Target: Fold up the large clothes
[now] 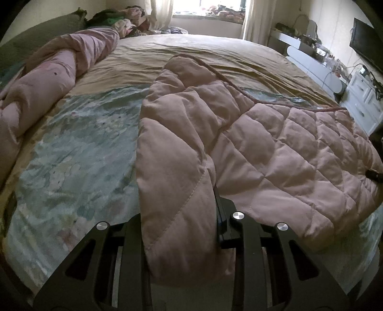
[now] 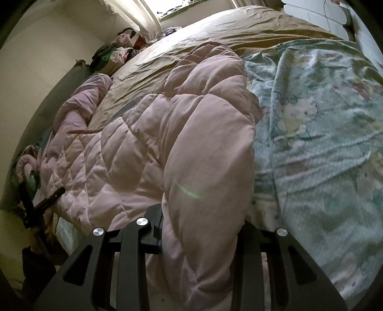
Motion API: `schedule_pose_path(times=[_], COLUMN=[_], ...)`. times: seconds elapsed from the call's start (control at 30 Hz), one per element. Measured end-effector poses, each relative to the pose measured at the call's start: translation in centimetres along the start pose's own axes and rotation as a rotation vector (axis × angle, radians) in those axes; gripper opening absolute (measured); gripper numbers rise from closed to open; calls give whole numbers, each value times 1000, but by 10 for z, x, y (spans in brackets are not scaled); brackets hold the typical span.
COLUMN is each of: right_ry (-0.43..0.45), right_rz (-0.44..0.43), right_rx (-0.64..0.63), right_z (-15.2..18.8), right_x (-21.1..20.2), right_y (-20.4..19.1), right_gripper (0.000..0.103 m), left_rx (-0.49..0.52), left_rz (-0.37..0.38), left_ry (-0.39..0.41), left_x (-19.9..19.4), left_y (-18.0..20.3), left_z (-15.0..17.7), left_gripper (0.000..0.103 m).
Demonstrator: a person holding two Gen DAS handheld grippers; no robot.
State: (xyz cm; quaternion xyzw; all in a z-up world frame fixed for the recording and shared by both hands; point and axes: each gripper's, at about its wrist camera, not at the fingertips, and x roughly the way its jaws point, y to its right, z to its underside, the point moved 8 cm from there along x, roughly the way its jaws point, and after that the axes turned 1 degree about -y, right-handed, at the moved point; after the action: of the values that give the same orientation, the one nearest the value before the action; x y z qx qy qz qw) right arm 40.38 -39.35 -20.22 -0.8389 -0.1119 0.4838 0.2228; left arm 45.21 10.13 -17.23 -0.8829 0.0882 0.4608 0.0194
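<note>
A: What do the left tongs (image 1: 182, 229) hold?

B: A thick fold of the pink quilted coat (image 1: 275, 153). The jaws stand narrow and clamped on it, with padded cloth bulging out over them toward the camera. The right tongs (image 2: 203, 236) do the same at another part of the coat (image 2: 148, 148), pinched on a puffy bunch that spills down between the arms.

A: Why grip it at two places?

B: Probably because the coat is big and limp (one pinch would likely let the rest sag and twist). Two grips along the near edge let the person carry a whole side across as one flap.

A: And where does the coat lie?

B: On the bed (image 1: 79, 153), spread over the pale patterned sheet, its far part reaching onto the tan cover (image 1: 203, 50). The near edge sits lifted in both tongs, the bulk of it stretching away from them. In the right wrist view the other tongs show dark at the far left, at the coat's edge.

A: Anything close enough to interfere?

B: A rolled pink blanket (image 1: 47, 79) lies along the left of the bed, well apart from the coat. The heap of clothes (image 1: 124, 21) by the window is farther still.
</note>
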Motion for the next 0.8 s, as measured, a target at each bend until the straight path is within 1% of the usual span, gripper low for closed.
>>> schedule_pose_path(times=[0.27, 0.57, 0.8], right_ry=[-15, -26, -36], right_rz=[-8, -13, -21], right_rx=[0, 1, 2], right_z=[24, 34, 49], right_x=[-14, -16, -26], right_y=[1, -1, 1], right_gripper=[30, 30, 30], left_rx=[6, -9, -11], left_rz=[-9, -7, -8], left_ry=[5, 18, 22], left_x=[-20, -35, -50], left_y=[3, 6, 7], left_z=[25, 47, 68], left_gripper=[20, 20, 20])
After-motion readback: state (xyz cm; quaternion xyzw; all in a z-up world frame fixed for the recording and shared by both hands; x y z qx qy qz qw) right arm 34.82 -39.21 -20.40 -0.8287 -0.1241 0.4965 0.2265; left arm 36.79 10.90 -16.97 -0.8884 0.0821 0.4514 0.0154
